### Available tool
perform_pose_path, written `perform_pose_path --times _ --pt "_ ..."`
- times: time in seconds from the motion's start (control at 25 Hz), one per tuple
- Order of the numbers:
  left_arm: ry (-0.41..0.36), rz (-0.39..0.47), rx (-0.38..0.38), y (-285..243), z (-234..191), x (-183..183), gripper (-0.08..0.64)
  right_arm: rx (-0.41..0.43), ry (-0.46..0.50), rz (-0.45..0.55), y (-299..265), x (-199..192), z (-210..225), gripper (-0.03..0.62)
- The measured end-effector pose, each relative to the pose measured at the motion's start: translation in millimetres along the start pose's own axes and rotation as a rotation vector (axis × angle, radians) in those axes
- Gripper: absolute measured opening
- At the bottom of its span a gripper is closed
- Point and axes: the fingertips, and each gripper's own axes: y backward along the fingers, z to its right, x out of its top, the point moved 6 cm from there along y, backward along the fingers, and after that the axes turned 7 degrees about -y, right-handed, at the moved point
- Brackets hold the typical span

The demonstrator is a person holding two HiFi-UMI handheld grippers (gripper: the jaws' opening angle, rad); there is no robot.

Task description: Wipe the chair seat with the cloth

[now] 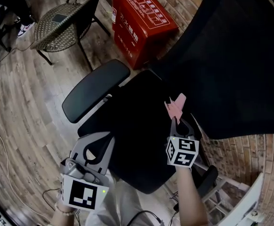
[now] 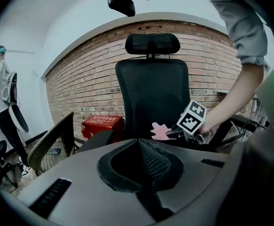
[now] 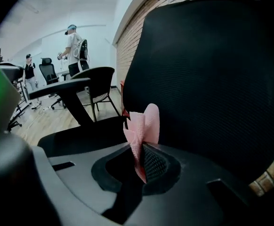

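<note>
Right of centre in the head view, clamped on a small crumpled pink cloth (image 1: 176, 106): right gripper (image 1: 175, 118), jaws pressed tight on the fabric, most of it fanning out past the tips. Held over the rear of the black office-chair seat (image 1: 132, 126), just beside the black mesh backrest (image 1: 231, 55); contact with the seat impossible to tell. At lower left, by the seat's front corner: left gripper (image 1: 99, 142), jaws closed against each other, nothing between. Underneath, pale wooden plank floor (image 1: 19, 102); at upper left a woven wicker chair (image 1: 61, 19), at top centre a red printed box (image 1: 144, 20). Behind the chair, in the left gripper view, a red brick wall (image 2: 90, 86)
</note>
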Motion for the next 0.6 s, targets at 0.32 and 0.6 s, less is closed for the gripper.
perform_pose_path --times 0.32,0.6 --pt "0.011 -0.019 -0.036 -9.3 -7.9 -30.6 0.018 -0.106 0.002 -0.137 -54.2 -26.2 23.1 0.057" --pt "0.009 -0.030 -0.032 -15.1 -15.7 -46.0 0.018 -0.132 -0.041 -0.174 -83.7 -33.2 32.0 0.057"
